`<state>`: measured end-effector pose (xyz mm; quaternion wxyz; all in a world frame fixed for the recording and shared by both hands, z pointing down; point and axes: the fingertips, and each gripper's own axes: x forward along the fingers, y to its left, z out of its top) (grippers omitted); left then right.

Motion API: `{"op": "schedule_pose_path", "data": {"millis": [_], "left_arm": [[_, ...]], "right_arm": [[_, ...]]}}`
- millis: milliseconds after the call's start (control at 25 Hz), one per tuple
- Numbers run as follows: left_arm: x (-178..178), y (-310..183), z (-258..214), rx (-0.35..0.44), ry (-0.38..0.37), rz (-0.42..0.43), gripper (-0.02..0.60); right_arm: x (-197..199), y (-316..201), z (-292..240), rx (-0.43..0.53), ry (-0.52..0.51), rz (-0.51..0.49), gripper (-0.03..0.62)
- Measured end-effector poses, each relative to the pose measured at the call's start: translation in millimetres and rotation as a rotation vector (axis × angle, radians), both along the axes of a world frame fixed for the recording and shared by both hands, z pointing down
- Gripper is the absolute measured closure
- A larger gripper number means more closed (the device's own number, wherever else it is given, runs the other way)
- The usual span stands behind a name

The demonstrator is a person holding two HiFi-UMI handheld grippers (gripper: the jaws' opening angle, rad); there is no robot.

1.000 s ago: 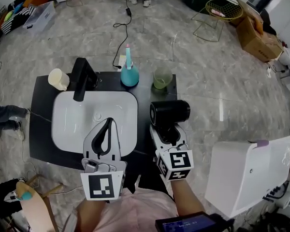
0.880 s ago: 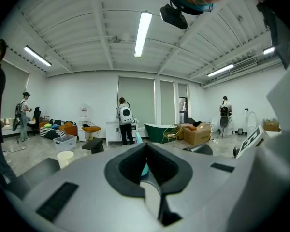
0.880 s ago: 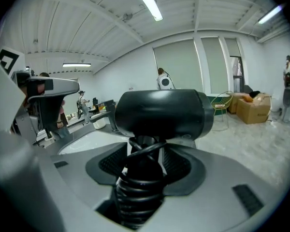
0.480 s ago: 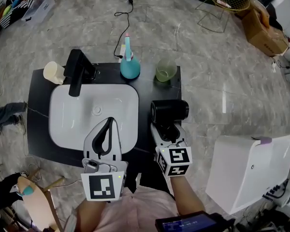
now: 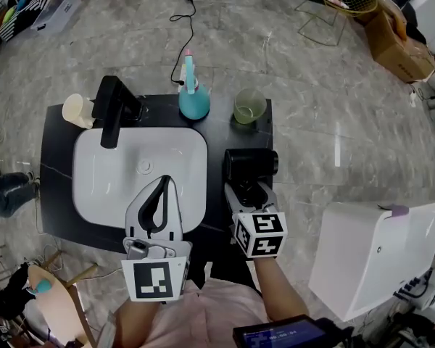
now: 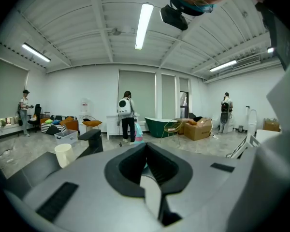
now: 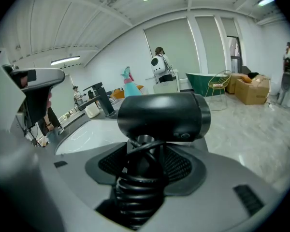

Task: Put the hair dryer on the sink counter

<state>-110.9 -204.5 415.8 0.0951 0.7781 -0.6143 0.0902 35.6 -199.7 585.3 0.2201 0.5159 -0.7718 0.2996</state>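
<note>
The black hair dryer (image 5: 252, 164) lies crosswise over the right strip of the dark sink counter (image 5: 58, 194), beside the white basin (image 5: 141, 172). My right gripper (image 5: 250, 192) has the dryer's handle and coiled cord between its jaws. The jaws are opening, though the pads still touch the handle. In the right gripper view the hair dryer (image 7: 164, 116) stands straight ahead of the right gripper (image 7: 145, 166). My left gripper (image 5: 163, 182) hovers over the basin's near edge, shut and holding nothing. In its own view the left gripper (image 6: 146, 151) points level into the room.
A black faucet (image 5: 110, 111), a cream cup (image 5: 76, 111), a teal bottle (image 5: 193, 100) and a green cup (image 5: 249, 106) stand along the counter's back. A white box (image 5: 370, 256) sits on the floor to the right. A power cord (image 5: 183, 20) runs across the marble floor behind.
My right gripper and the hair dryer have shifted slightly left, further over the counter's right strip. The left gripper has stayed where it was.
</note>
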Motion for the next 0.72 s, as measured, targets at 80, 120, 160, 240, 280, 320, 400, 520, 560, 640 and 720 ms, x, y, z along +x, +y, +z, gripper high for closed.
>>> {"op": "schedule_pose_path", "data": {"millis": [80, 120, 160, 240, 280, 320, 400, 520, 560, 640, 720], "left_arm": [[0, -2, -2, 0.002, 0.000, -0.002, 0.572], [-1, -2, -2, 0.003, 0.001, -0.004, 0.572], [-1, -3, -3, 0.005, 0.001, -0.005, 0.572], [-2, -4, -5, 0.010, 0.003, -0.007, 0.572], [-2, -4, -5, 0.012, 0.005, -0.008, 0.572], [-2, -4, -7, 0.013, 0.006, -0.011, 0.572], [-3, -4, -10, 0.018, 0.006, -0.016, 0.572], [-5, -4, -15, 0.032, 0.002, -0.021, 0.572], [-6, -3, -16, 0.035, 0.004, -0.024, 0.572], [-7, -2, -19, 0.041, 0.006, -0.026, 0.572], [-8, -1, -25, 0.056, -0.002, -0.023, 0.572]], "right_arm": [[0, 0, 6, -0.032, -0.005, 0.003, 0.349], [0, -1, 9, -0.049, -0.008, 0.004, 0.349], [-1, -1, 12, -0.066, -0.008, 0.005, 0.348], [-2, -1, 19, -0.100, -0.007, 0.008, 0.347], [-2, 0, 22, -0.115, -0.004, 0.011, 0.345], [-2, 0, 25, -0.127, 0.000, 0.014, 0.344], [-1, 1, 28, -0.136, 0.009, 0.016, 0.344], [-2, 0, 29, -0.149, 0.014, 0.009, 0.342], [-3, 0, 30, -0.162, 0.012, 0.001, 0.339], [-5, 1, 30, -0.190, 0.003, -0.015, 0.294], [-3, 2, 22, -0.202, -0.006, -0.016, 0.270]]}}
